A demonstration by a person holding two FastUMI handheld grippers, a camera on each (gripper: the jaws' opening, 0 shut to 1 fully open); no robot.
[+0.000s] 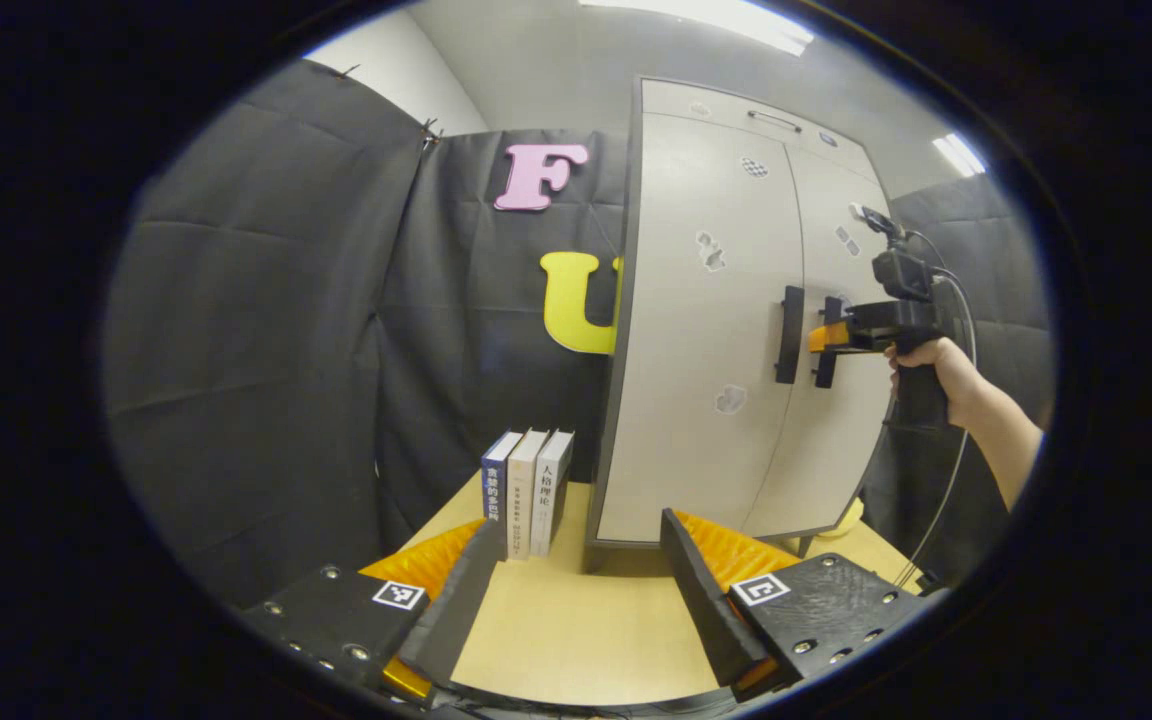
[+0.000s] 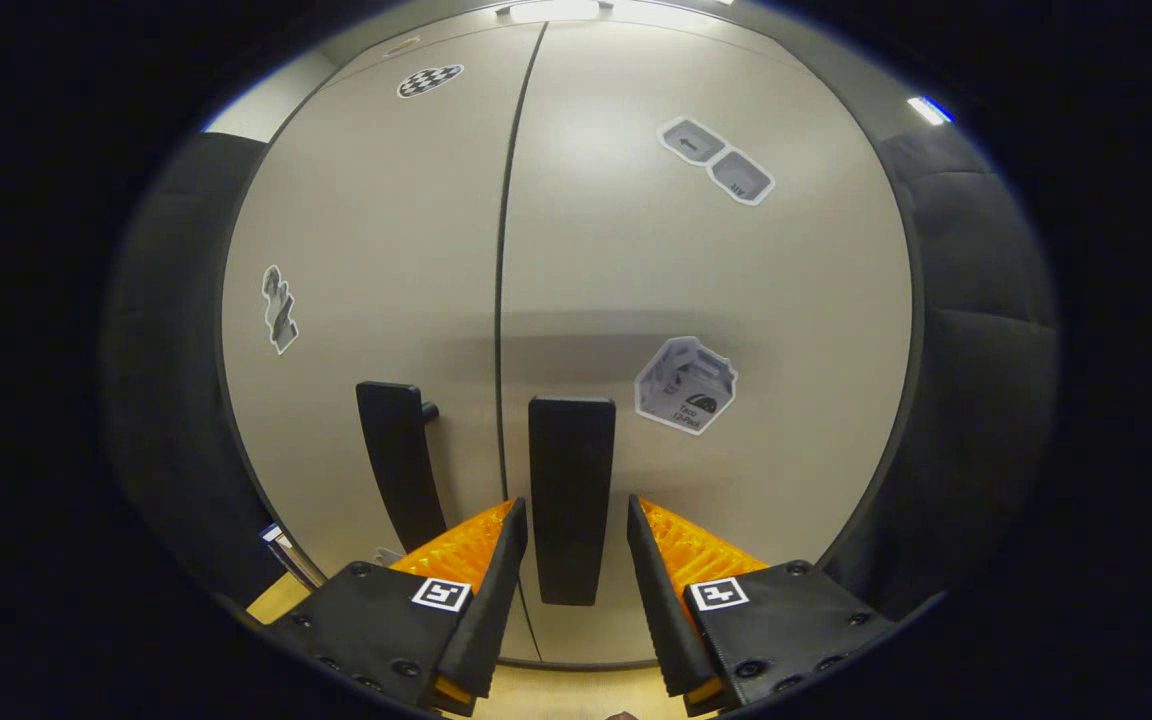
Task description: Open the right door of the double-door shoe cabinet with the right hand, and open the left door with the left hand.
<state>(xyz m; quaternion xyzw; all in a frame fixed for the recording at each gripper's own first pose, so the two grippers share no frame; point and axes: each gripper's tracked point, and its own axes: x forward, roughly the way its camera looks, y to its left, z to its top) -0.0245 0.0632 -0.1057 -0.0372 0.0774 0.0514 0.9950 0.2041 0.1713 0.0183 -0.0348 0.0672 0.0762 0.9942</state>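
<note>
Both doors of the shoe cabinet [image 1: 726, 330] are closed, right of centre in the left gripper view. Right gripper [image 2: 576, 545] sits at lower centre of its view, fingers apart, straddling the right door handle [image 2: 570, 495] without contact. Left gripper [image 1: 576, 570] hangs spread over the table [image 1: 576, 630], near three books [image 1: 528, 490].

Table [image 1: 576, 620] with cabinet [image 1: 706, 330], books [image 1: 528, 490]
</note>
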